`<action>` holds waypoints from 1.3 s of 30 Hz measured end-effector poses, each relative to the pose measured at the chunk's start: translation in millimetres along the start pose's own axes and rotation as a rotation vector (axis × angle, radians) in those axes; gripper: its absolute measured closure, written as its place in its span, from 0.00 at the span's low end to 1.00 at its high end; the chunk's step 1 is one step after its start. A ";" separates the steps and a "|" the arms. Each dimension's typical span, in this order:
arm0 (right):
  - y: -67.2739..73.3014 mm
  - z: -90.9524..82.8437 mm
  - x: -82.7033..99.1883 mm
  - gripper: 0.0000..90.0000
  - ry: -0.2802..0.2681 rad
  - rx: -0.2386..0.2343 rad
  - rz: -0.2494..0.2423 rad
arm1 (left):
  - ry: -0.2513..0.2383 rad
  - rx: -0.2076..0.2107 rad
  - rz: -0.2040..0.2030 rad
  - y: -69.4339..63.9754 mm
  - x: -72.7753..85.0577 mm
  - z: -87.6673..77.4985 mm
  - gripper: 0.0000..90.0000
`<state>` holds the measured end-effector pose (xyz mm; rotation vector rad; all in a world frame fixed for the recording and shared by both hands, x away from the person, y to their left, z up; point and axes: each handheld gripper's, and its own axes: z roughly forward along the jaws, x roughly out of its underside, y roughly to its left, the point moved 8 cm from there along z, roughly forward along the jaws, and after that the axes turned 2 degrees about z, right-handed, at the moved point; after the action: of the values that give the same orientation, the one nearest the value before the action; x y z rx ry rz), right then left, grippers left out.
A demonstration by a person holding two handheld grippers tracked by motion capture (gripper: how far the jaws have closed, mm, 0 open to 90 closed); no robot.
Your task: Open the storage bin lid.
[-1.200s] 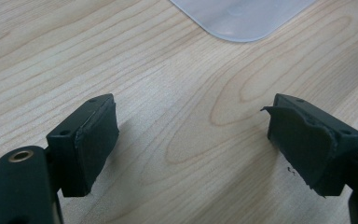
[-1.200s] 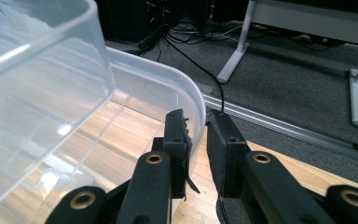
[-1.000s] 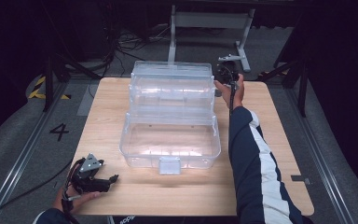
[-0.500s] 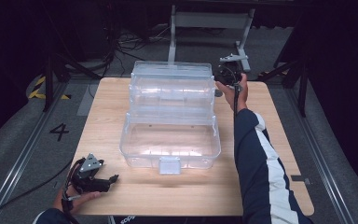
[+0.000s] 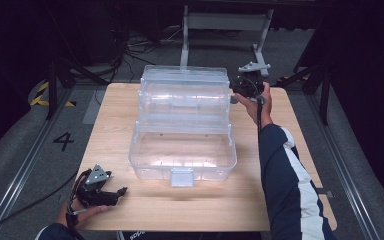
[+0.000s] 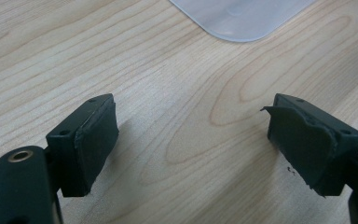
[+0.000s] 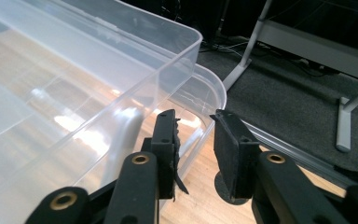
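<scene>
My right gripper (image 5: 236,95) has drawn a little away from the far right corner of the clear plastic box (image 5: 182,125) since a second ago, and its jaws have just been opening. In the right gripper view they stand a narrow gap apart, with the rim of the box's lower tray (image 7: 216,100) lying between them; from this angle I cannot be sure, but the pads (image 7: 226,135) appear to press on nothing. The box sits in the middle of the wooden table (image 5: 130,220), its tiers stepped back and its long axis running across the table from my left to my right. My left gripper (image 5: 120,192) rests near the front left corner of the table, jaws wide and empty over bare wood (image 6: 177,140), well apart from the box, whose near corner (image 6: 242,18) shows ahead of it. The right hand is by far the nearer: the box lies just to its left, so any next grasp on that far corner falls to it.
</scene>
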<state>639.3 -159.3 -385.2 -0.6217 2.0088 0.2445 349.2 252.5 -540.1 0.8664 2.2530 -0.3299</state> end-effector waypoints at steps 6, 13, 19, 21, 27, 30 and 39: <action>1.3 -11.0 3.9 0.73 0.000 -0.009 -0.021 | 0.002 -0.001 0.002 0.2 0.2 -0.3 0.18; 1.2 -19.5 11.2 0.68 0.015 -0.005 -0.057 | 0.002 -0.001 0.002 0.2 0.2 -0.3 0.18; 1.5 -29.2 15.0 0.66 0.021 -0.013 -0.069 | 0.001 -0.002 0.001 0.2 0.1 -0.2 0.18; 2.3 -33.3 15.1 0.65 0.022 -0.015 -0.077 | 0.002 -0.001 0.002 0.2 0.2 -0.2 0.18; 5.0 -46.7 16.5 0.62 0.021 -0.025 -0.085 | 0.001 -0.004 0.000 0.1 0.2 -0.3 0.18; 6.3 -52.0 18.2 0.61 0.032 -0.030 -0.092 | 0.001 -0.004 -0.004 -0.2 0.4 -0.4 0.18; 11.0 -69.7 28.8 0.58 0.041 -0.045 -0.114 | 0.000 -0.006 -0.003 -0.1 0.3 -0.4 0.18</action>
<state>569.5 -188.4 -376.1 -0.7720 2.0038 0.2103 348.8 252.7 -540.0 0.8594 2.2548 -0.3242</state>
